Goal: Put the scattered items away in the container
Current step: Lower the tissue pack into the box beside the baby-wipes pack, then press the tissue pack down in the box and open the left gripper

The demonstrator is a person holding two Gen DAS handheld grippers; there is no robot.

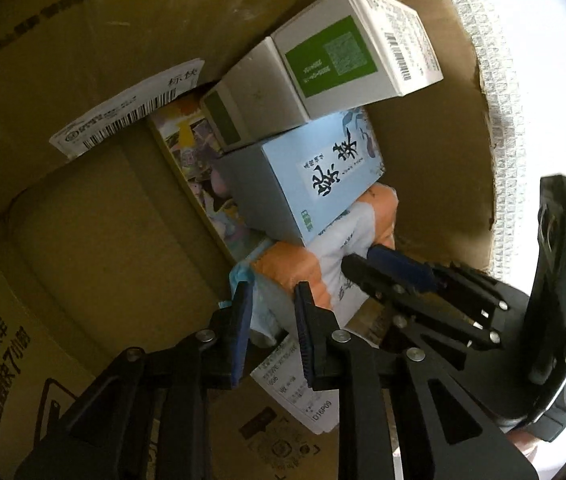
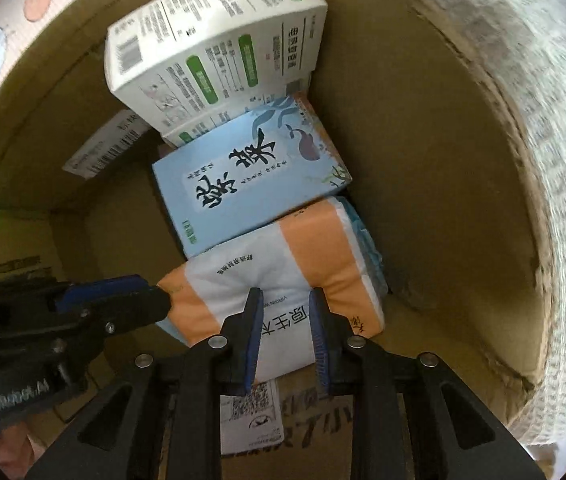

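Both grippers are inside a cardboard box [image 1: 83, 208] [image 2: 423, 168]. An orange-and-white tissue pack [image 2: 283, 276] [image 1: 303, 276] lies in it, under a light blue box [image 2: 251, 176] [image 1: 315, 176] and a white-and-green box [image 2: 211, 48] [image 1: 347, 52]. My right gripper [image 2: 286, 300] is shut on the tissue pack's near face, which puckers between the pads. My left gripper [image 1: 271, 296] is shut on the pack's blue-edged end; it shows from the side in the right wrist view [image 2: 151, 300]. The right gripper appears in the left wrist view [image 1: 367, 264].
A second grey-green box [image 1: 251, 108] and a colourful flat box [image 1: 199, 172] lie beneath the stack. Shipping labels [image 1: 131, 108] [image 2: 251, 416] are stuck on the box walls. A white textured cloth [image 2: 543, 160] lies outside the box's torn rim.
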